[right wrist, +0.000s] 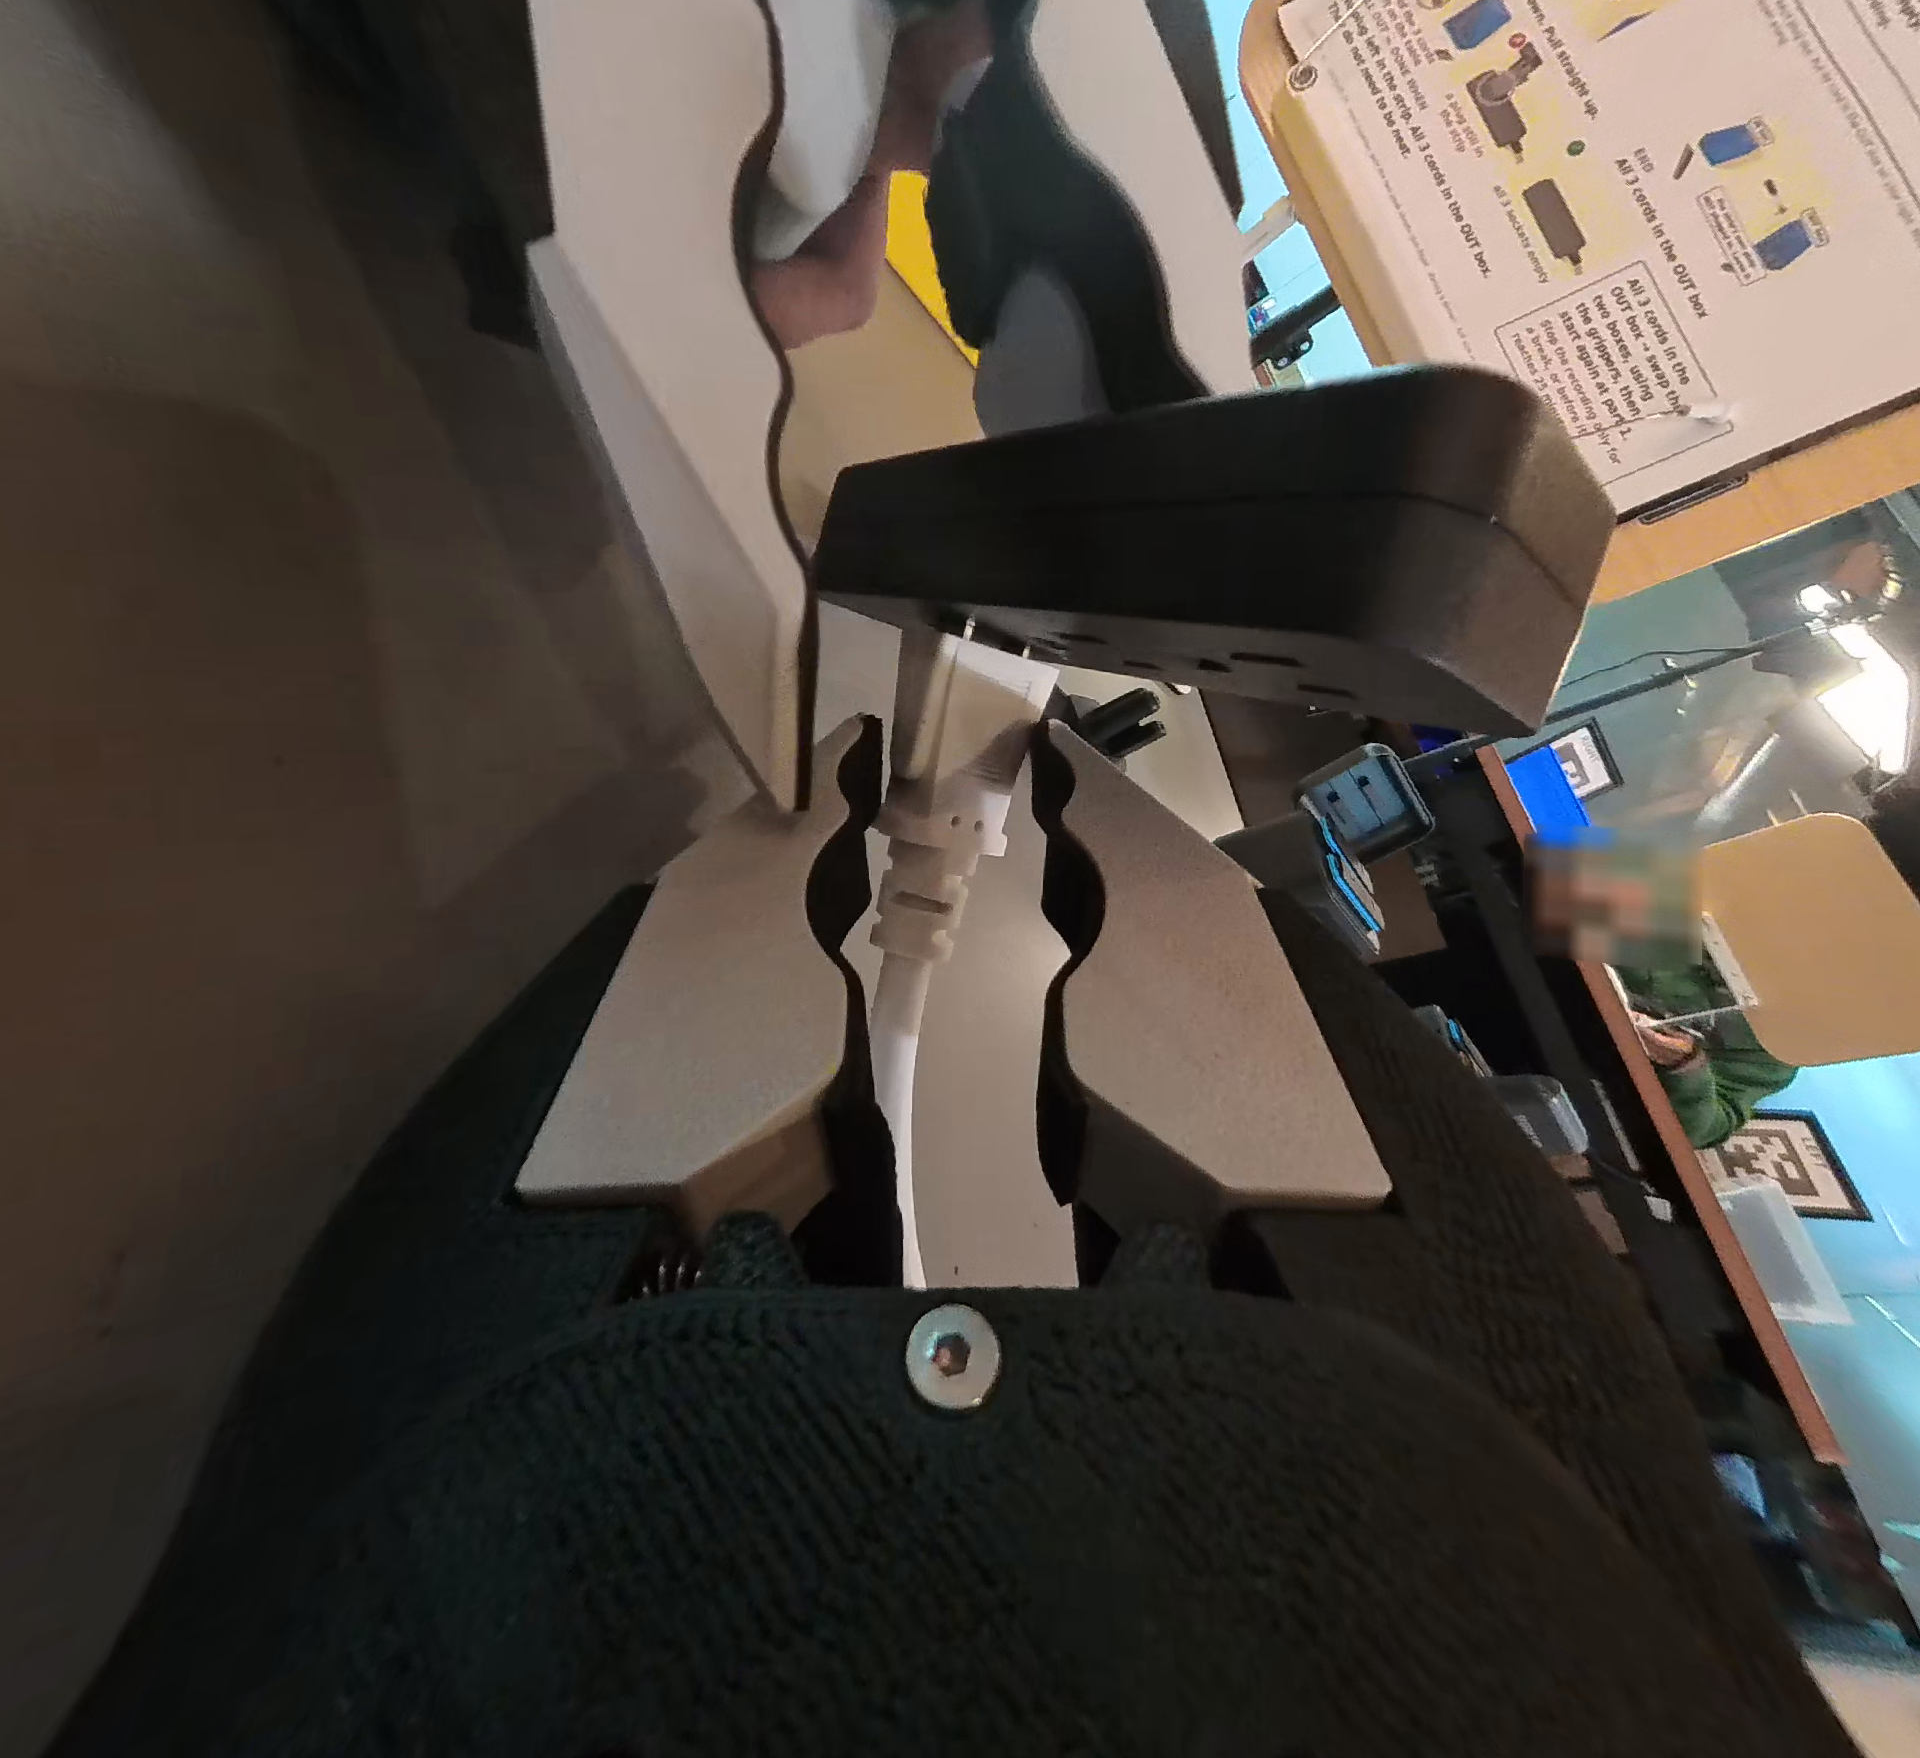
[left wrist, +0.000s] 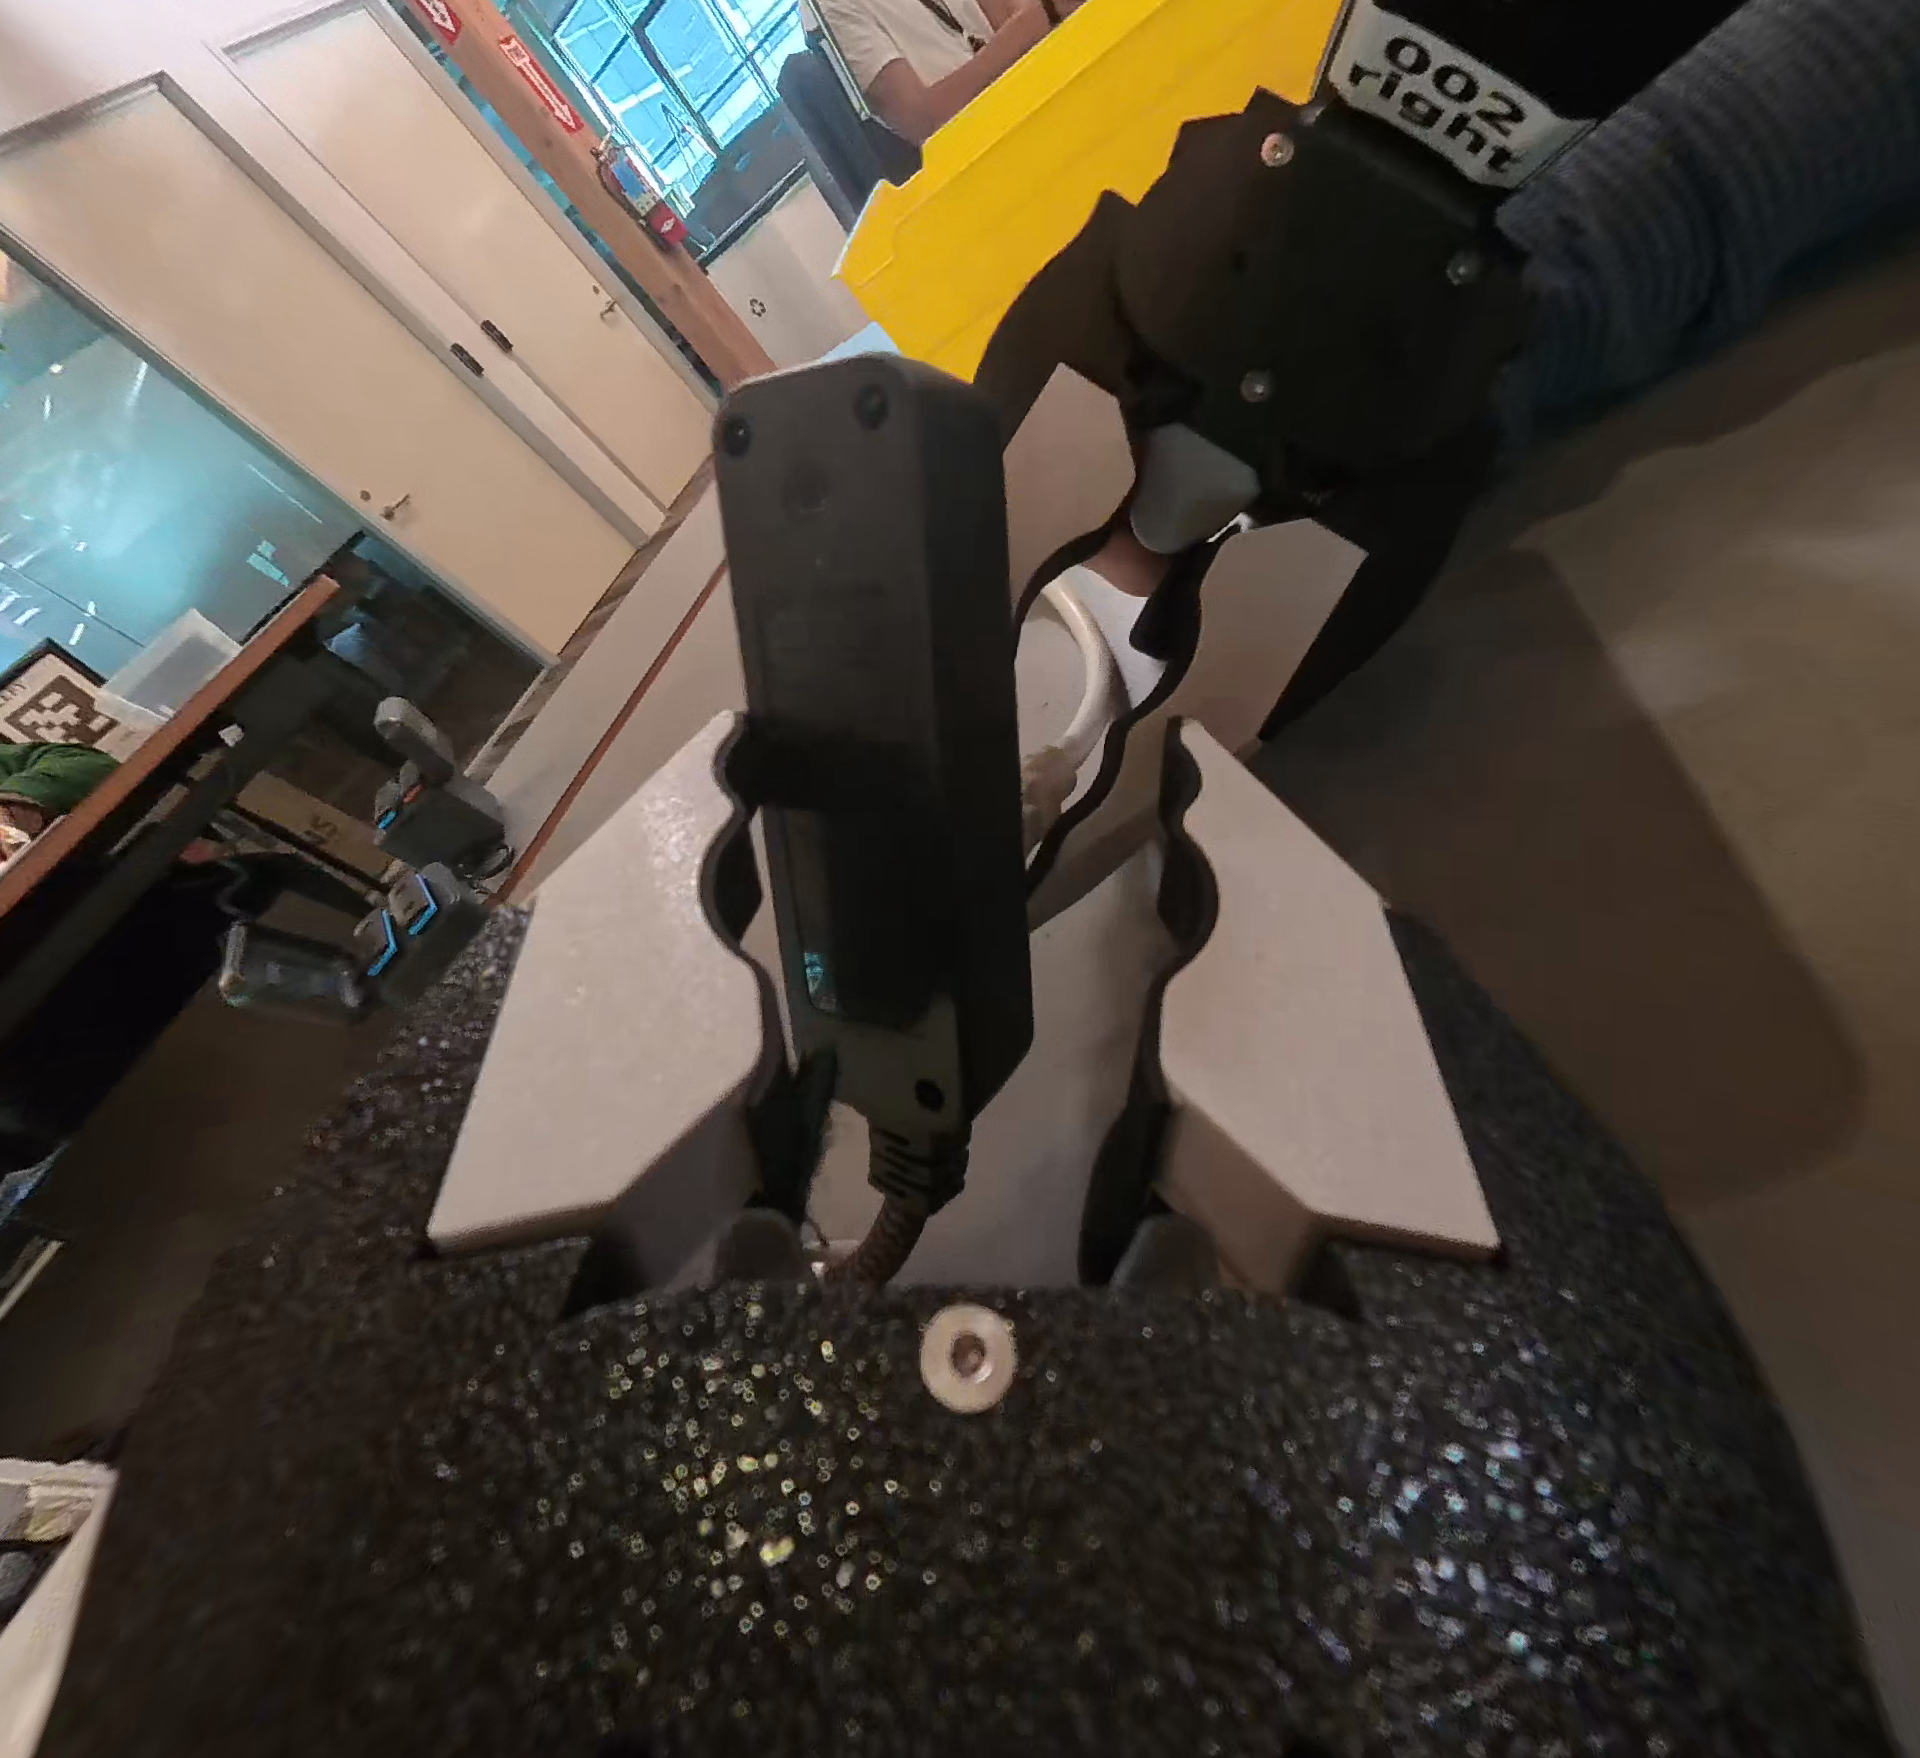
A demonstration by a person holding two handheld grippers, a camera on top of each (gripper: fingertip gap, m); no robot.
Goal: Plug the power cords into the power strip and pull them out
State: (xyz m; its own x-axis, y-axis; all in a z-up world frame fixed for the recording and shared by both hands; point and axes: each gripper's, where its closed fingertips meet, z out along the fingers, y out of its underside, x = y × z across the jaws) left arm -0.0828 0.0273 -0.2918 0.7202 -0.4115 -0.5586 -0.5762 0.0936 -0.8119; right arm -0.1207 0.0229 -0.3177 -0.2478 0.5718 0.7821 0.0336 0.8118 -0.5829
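Holding one power strip (right wrist: 1195,545), one white plug (right wrist: 961,752).

White cord (right wrist: 902,1116) vanishes behind the right gripper's body; power strip's (left wrist: 873,669) socket face is hidden in the left wrist view

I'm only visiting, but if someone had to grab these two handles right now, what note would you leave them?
Left gripper: holding the black power strip, raised and tilted; its jaws look wider than the strip, so how firm the grip is cannot be told.
Right gripper: fingers on either side of the white plug; whether they pinch it is unclear.
Plug: blades meet the strip's socket face, metal still showing, so not fully seated. White cord runs back between the fingers.
Yellow bin behind.
Left: finish this plug, either way; the other sockets in view look empty.
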